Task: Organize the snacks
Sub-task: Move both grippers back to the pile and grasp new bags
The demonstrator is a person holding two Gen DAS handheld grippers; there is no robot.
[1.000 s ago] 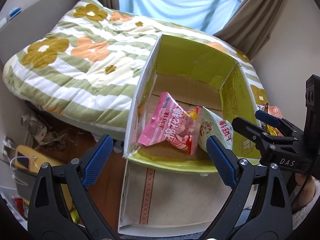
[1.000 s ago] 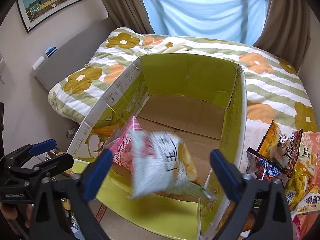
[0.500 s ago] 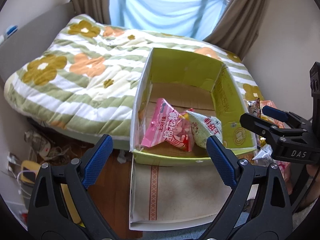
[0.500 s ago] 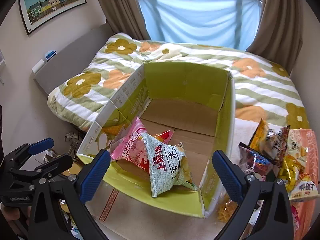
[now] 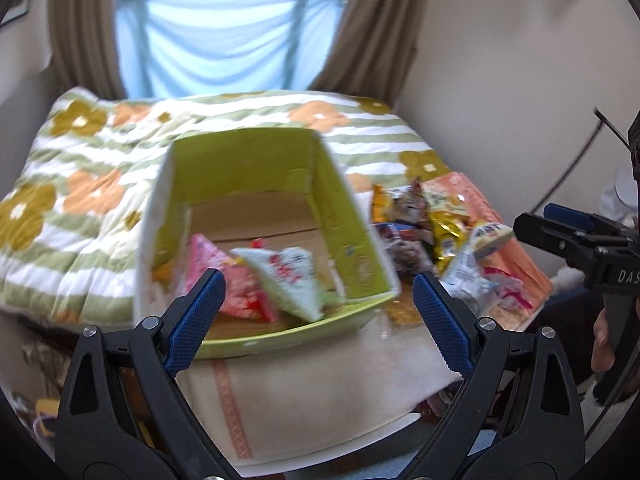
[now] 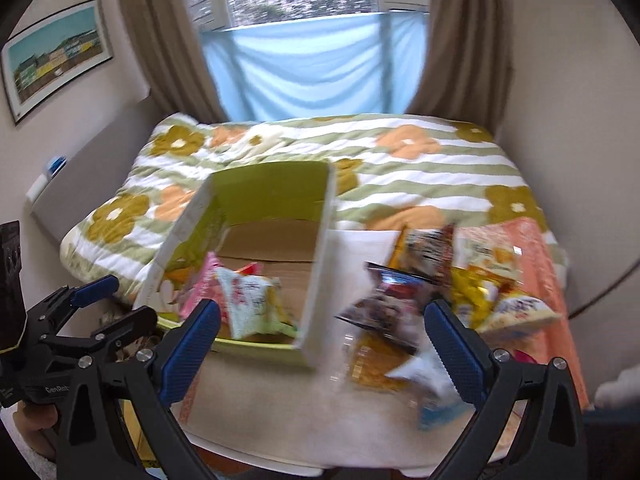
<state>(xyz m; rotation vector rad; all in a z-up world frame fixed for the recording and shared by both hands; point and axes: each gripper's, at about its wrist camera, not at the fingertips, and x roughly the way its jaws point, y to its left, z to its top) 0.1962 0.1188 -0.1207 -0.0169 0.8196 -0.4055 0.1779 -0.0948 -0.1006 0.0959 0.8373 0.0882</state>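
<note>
A pink packet (image 5: 224,276) and a crinkly white one (image 5: 288,280) are lying inside the green cardboard box (image 5: 352,240) on the bed, beside a glossy heap of snack bags (image 6: 440,280). Both the left claw (image 5: 316,312) and the right claw (image 6: 320,344) are hanging released, gripping nothing.

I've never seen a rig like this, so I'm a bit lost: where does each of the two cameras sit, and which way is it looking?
Left wrist: sits on the left gripper, looking down at the box; its open fingers show, with the right gripper alongside.
Right wrist: sits on the right gripper, facing the snack pile; its open fingers show, plus the left gripper.
Shared: box, snacks, bed, window.
</note>
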